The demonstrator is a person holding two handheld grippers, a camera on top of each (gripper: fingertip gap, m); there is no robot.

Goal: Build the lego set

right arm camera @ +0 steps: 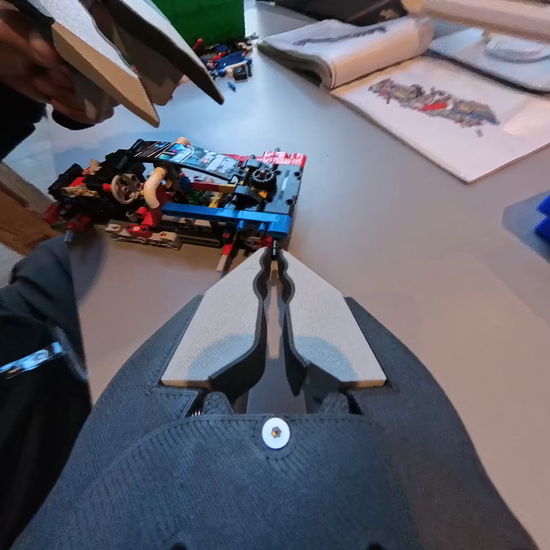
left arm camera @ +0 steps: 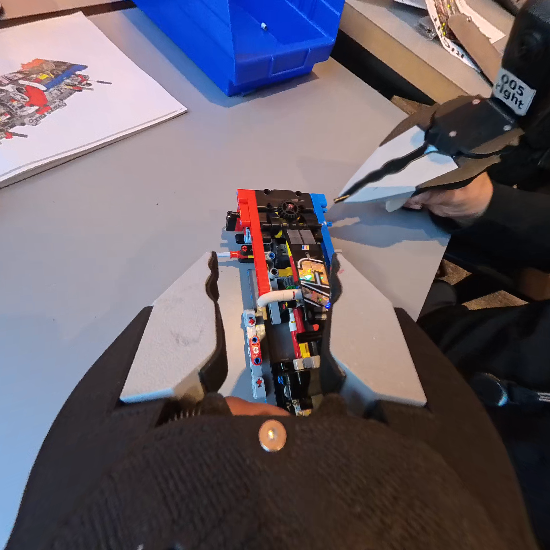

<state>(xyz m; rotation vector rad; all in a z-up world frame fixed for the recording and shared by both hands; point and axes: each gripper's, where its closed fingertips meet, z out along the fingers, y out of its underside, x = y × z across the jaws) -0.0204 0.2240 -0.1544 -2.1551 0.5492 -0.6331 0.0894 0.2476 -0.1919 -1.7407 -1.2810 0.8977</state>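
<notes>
The partly built lego car (left arm camera: 285, 268) lies on the grey table, with a red beam on one side and a blue beam (left arm camera: 320, 214) on the other. My left gripper (left arm camera: 273, 262) is open and straddles the car from above; its fingers do not touch it. In the right wrist view it (right arm camera: 190, 113) hovers above the car (right arm camera: 193, 193). My right gripper (right arm camera: 273, 253) is shut on a small black pin (right arm camera: 274, 248), its tip right at the end of the blue beam (right arm camera: 226, 215). The left wrist view shows it (left arm camera: 342, 198) beside the car's far right corner.
An open instruction booklet (left arm camera: 59, 98) lies at the far left and also shows in the right wrist view (right arm camera: 446, 119). A blue bin (left arm camera: 253, 44) stands behind the car. Loose pieces (right arm camera: 229, 62) lie by a green box (right arm camera: 205, 18). The table edge (left arm camera: 431, 282) runs close on the right. Spacing between my two grippers at the tips: around 12 centimeters.
</notes>
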